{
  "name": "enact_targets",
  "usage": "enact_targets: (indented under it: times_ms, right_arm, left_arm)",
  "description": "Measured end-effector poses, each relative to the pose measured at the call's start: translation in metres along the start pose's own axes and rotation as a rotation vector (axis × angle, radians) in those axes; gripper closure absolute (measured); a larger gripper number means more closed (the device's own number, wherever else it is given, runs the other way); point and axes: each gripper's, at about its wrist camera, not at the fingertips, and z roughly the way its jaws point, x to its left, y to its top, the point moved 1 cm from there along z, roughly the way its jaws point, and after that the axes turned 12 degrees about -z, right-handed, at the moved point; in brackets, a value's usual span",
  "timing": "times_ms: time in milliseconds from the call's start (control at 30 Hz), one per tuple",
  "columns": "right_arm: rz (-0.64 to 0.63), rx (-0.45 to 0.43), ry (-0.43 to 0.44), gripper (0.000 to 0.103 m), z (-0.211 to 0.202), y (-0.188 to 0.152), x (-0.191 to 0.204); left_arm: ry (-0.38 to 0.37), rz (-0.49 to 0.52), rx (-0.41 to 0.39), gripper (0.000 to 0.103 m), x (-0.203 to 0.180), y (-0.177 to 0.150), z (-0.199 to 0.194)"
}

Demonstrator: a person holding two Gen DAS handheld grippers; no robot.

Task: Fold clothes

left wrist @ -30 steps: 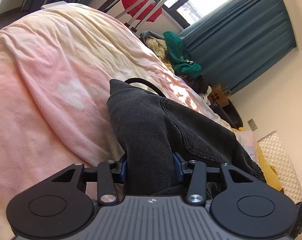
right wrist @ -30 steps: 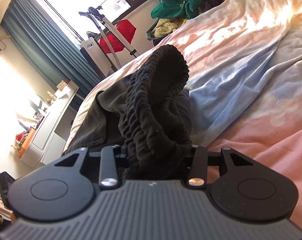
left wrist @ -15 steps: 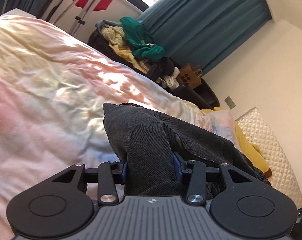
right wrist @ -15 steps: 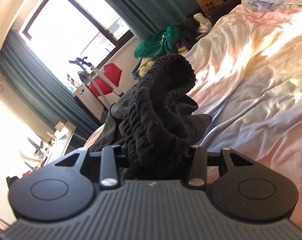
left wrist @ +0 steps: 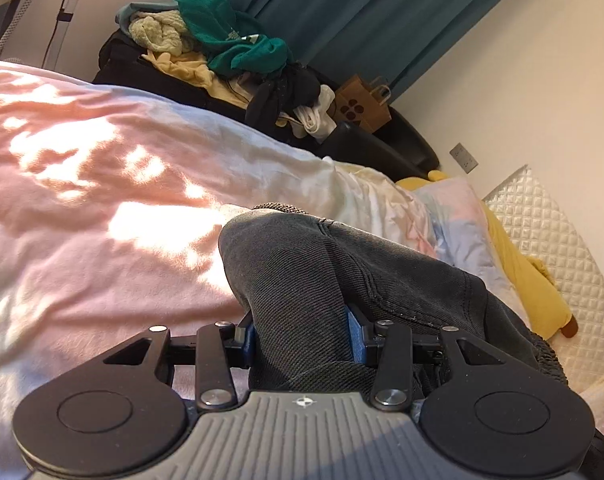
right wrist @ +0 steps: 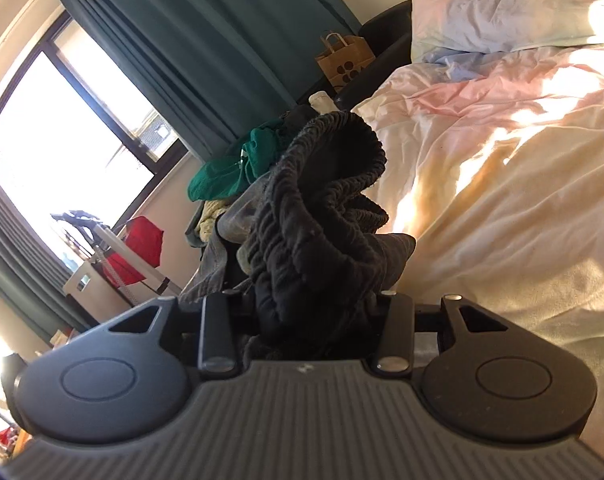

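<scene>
Tools both clamped on dark trousers: left tool grips leg fabric, right tool grips elastic waistband, raised above bed.

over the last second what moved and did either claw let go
Neither let go. Both claws swung toward the head of the bed, bringing the pillow and paper bag into view. Left claw and right claw stay clamped on the dark garment.

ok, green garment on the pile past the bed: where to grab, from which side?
Judging by its pose, the green garment is best pinched from above at its raised top fold: it lies draped highest on the clothes pile, so nothing covers it. Both grippers are full with the dark trousers, though.
</scene>
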Motion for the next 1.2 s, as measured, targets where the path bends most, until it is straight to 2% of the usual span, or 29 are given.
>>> enact_targets:
  times_ms: [67, 300, 400, 467, 533, 633, 800, 867, 933, 1000, 1133, 1200]
  right_arm:
    - [0.002, 0.024, -0.022, 0.058, 0.012, -0.016, -0.014]
    - [0.016, 0.044, -0.063, 0.053, 0.015, -0.067, -0.034]
    - [0.082, 0.067, -0.077, 0.045, 0.009, -0.066, -0.034]
    - [0.121, 0.101, -0.112, 0.042, 0.003, -0.060, -0.031]
    - [0.133, 0.134, -0.172, 0.041, -0.013, -0.056, -0.022]
    - [0.110, 0.133, -0.219, 0.041, -0.042, -0.050, -0.005]
    - [-0.033, 0.096, -0.217, 0.041, -0.098, -0.036, 0.030]
    - [-0.103, 0.069, -0.220, 0.041, -0.123, -0.029, 0.049]
    - [-0.164, 0.038, -0.226, 0.041, -0.146, -0.023, 0.068]
    - [-0.217, 0.015, -0.209, 0.040, -0.169, -0.019, 0.087]
    - [-0.288, -0.037, -0.182, 0.036, -0.212, -0.015, 0.123]
    - [-0.325, -0.072, -0.188, 0.027, -0.229, -0.016, 0.140]
  left_arm:
    - [0.011, 0.023, 0.014, 0.057, 0.008, -0.003, 0.021]
    - [0.036, 0.089, 0.000, 0.050, 0.020, -0.020, 0.005]
    - [0.046, 0.117, -0.007, 0.039, 0.025, -0.028, -0.001]
    - [0.051, 0.132, -0.012, 0.021, 0.026, -0.033, -0.011]
    - [0.050, 0.136, -0.019, 0.019, 0.021, -0.038, -0.033]
    - [0.053, 0.149, -0.030, 0.019, 0.013, -0.047, -0.068]
    - [0.098, 0.250, -0.053, 0.015, -0.013, -0.069, -0.125]
    - [0.112, 0.299, -0.069, 0.010, -0.026, -0.080, -0.150]
    - [0.121, 0.338, -0.101, 0.009, -0.038, -0.089, -0.177]
    - [0.130, 0.371, -0.124, 0.001, -0.050, -0.098, -0.203]
    - [0.122, 0.431, -0.212, 0.000, -0.072, -0.117, -0.258]
    - [0.127, 0.446, -0.270, 0.000, -0.080, -0.129, -0.287]
